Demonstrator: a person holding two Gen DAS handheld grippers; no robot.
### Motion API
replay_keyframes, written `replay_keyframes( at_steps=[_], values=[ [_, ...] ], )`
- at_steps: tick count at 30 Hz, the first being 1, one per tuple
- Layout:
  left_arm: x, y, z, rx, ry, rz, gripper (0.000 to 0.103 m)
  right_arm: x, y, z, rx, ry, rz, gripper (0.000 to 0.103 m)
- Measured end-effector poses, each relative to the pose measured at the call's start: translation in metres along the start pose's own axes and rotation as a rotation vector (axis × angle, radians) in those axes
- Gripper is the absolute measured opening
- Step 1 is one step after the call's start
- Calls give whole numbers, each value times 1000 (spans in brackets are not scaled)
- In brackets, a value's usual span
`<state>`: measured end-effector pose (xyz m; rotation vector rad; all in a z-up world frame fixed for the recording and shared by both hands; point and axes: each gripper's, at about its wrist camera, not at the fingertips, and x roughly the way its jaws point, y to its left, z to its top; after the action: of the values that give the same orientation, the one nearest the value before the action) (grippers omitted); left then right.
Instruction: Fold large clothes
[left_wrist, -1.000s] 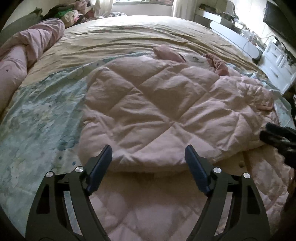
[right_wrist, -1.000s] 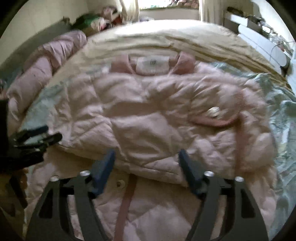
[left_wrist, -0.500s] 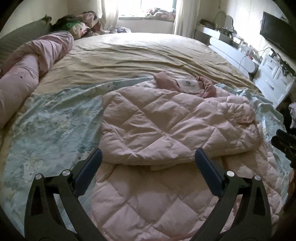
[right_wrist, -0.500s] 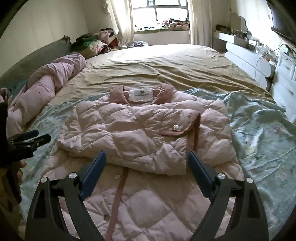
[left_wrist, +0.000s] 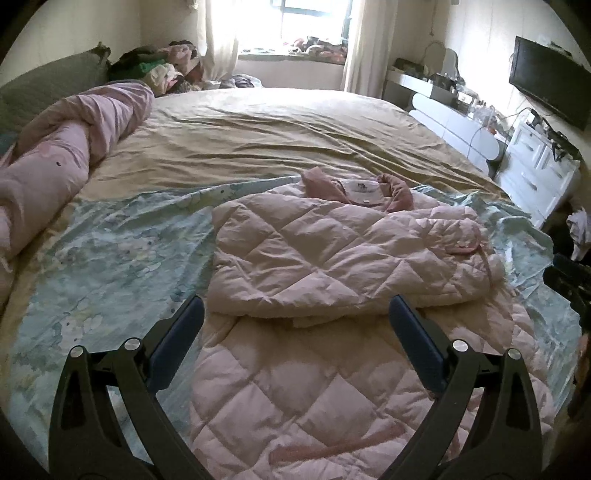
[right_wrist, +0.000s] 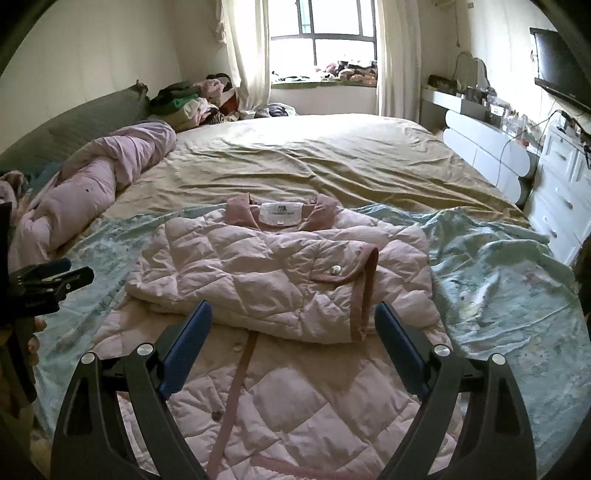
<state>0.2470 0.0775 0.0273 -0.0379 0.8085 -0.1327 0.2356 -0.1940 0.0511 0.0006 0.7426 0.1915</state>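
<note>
A pale pink quilted coat lies on the bed, collar and white label at the far end. Both sleeves are folded across its chest; the lower half stretches toward me. My left gripper hangs open above the coat's lower part, nothing between its blue pads. My right gripper is open too, over the fold edge and the button strip. Each gripper shows at the edge of the other's view: the right one and the left one.
The coat rests on a light blue patterned sheet over a tan bedspread. A rolled pink duvet lies along the left side, with a clothes pile beyond. White drawers stand at the right.
Both grippers let go of the coat, opened wider and drew back and up. The folded sleeves now lie flat and the whole room shows.
</note>
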Motion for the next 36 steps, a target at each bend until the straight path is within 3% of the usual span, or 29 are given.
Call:
replay_keyframes(
  at_steps=[16,18,20,36],
  values=[
    [-48,-10,-32,-7,-40,-8,94,-41,11,-18,-25,-43,17,89],
    [-51,-11,-36,-5,-39,-7,94,-46,11,-21,-26,-45,18,89],
    [-54,-11,-40,-4,-41,-8,94,-49,11,-24,-24,-48,19,99],
    [-66,-16,-69,-17,-36,1,94,-71,9,-50,-21,-63,36,99]
  ],
)
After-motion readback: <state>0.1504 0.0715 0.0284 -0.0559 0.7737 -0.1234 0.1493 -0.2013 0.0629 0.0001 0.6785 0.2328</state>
